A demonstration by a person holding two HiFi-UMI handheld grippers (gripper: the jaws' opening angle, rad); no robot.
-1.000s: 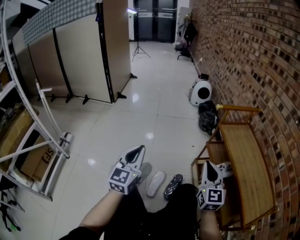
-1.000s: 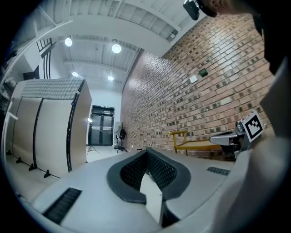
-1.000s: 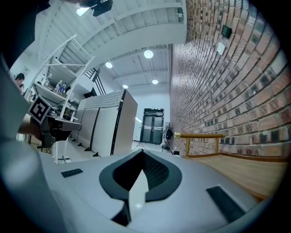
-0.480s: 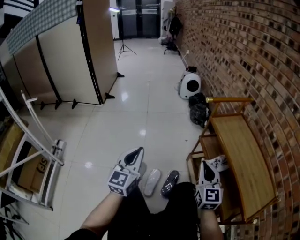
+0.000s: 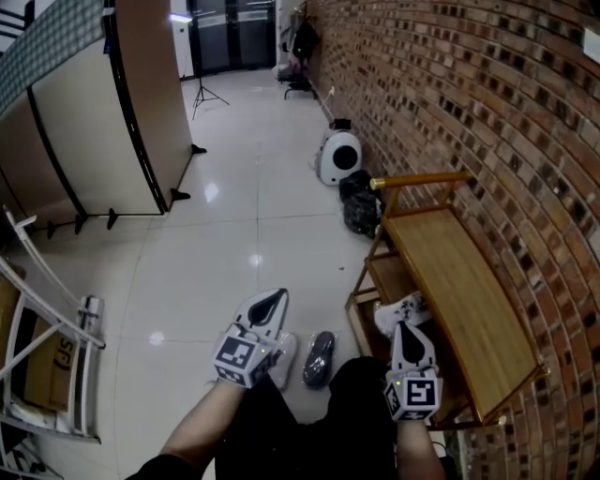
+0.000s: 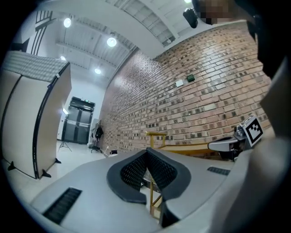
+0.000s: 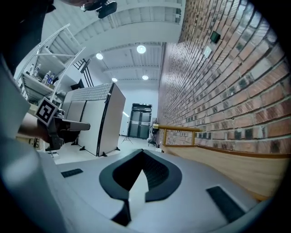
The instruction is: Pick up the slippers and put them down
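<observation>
Head view: the left gripper and right gripper have dipped lower, jaws together, empty. The slippers lie on the floor left of the counter, not picked up yet.

The room was bright and evenly lit. Round ceiling lamps burned white in both tool views, and a stand light glared at the far end of the hall. The glossy floor threw back pale hot spots, and shadows on it were faint. My head view bent the brick wall into a curve. The tool views were rounder yet, with black corners. The pale body of my left tool sat close to the lens and looked slightly soft. My clothes at the bottom of the head view went nearly black.
</observation>
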